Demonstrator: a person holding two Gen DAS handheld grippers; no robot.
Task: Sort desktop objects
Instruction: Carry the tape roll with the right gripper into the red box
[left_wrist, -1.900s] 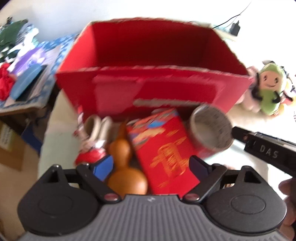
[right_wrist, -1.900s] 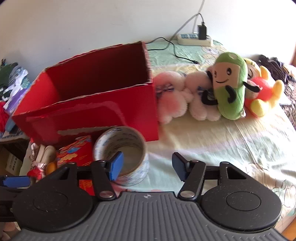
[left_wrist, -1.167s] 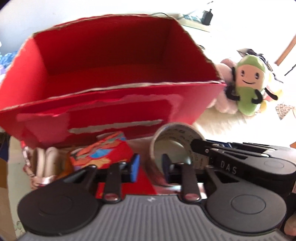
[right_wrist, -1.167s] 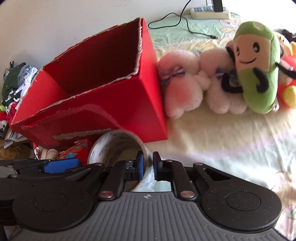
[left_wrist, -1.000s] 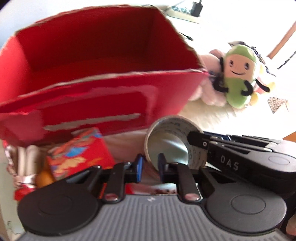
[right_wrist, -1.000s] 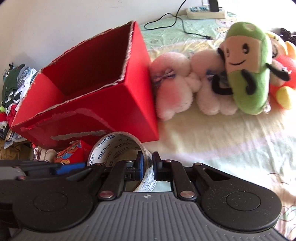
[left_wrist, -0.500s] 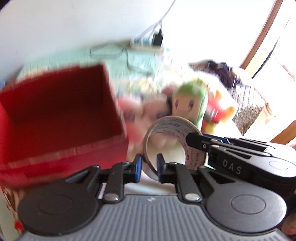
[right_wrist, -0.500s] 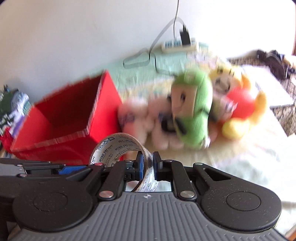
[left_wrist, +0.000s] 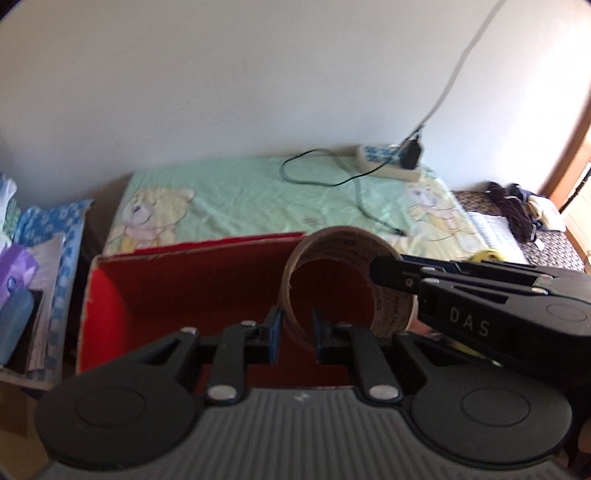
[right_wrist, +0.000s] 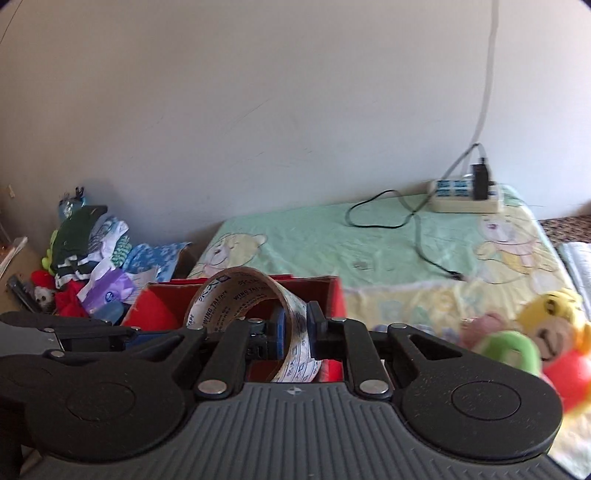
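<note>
Left gripper (left_wrist: 295, 334), left wrist view: narrow, pinched shut on the near wall of the tape roll (left_wrist: 340, 258), one pad inside the ring and one outside. Roll held in the air above the open red box (left_wrist: 184, 280), over its right-hand part, ring opening facing the camera. Right gripper (left_wrist: 380, 275) reaching in from the right of the box, gripping the roll's right wall (so two grips on one ring).

Right wrist view: right gripper (right_wrist: 295, 326) narrow too, pads set either side of the printed tape wall and holding it. Roll (right_wrist: 236, 291) hanging just above the red box (right_wrist: 155, 310), toward its right end. Left gripper (right_wrist: 129, 332) seen over the box's left end. Plush toys (right_wrist: 535, 343) lying right of the box, on the bedsheet.

Risks, by judgement:
- Uneven release, one gripper letting go ahead of the other, likely to swing the roll and tip it over the box's right wall toward the toys.
- Opposing pulls liable to squash or twist the cardboard core.
- Thin-wall pinch prone to slipping, dropping the roll on the box rim instead of inside.
</note>
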